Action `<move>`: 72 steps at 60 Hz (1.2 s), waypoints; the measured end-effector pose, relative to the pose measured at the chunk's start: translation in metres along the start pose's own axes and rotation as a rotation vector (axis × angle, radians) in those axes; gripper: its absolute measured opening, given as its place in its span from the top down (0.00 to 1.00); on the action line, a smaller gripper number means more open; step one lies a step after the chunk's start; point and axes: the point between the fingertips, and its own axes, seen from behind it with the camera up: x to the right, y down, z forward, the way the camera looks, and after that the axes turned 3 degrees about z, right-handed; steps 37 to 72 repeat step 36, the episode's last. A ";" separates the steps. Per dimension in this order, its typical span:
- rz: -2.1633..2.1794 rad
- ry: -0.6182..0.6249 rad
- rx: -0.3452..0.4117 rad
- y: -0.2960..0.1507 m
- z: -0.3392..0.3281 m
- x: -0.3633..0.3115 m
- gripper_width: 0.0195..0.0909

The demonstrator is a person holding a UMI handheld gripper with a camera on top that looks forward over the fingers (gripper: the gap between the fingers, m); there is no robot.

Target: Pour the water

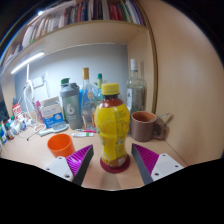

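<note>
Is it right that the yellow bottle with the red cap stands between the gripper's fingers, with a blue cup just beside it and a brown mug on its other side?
Not quite: the cup is orange, not blue, as the gripper view shows. The rest holds: the yellow bottle with its red cap stands between the fingers of the gripper, and a brown mug sits on its other side.

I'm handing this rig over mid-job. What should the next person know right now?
Tool: fingers sit on either side of the yellow bottle; whether they press on it cannot be told.
Bottle: upright on the desk, yellow cap still on.
Cups: orange cup beside the bottle, brown mug beyond it on the other side.
Done: bottle reached.
Left: uncap, lift, pour; nothing shows pouring has begun.
</note>
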 end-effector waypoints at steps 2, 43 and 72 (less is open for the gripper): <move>-0.015 0.007 0.005 0.001 -0.016 0.001 0.08; -0.017 0.040 0.008 0.033 -0.358 -0.051 0.09; -0.017 0.040 0.008 0.033 -0.358 -0.051 0.09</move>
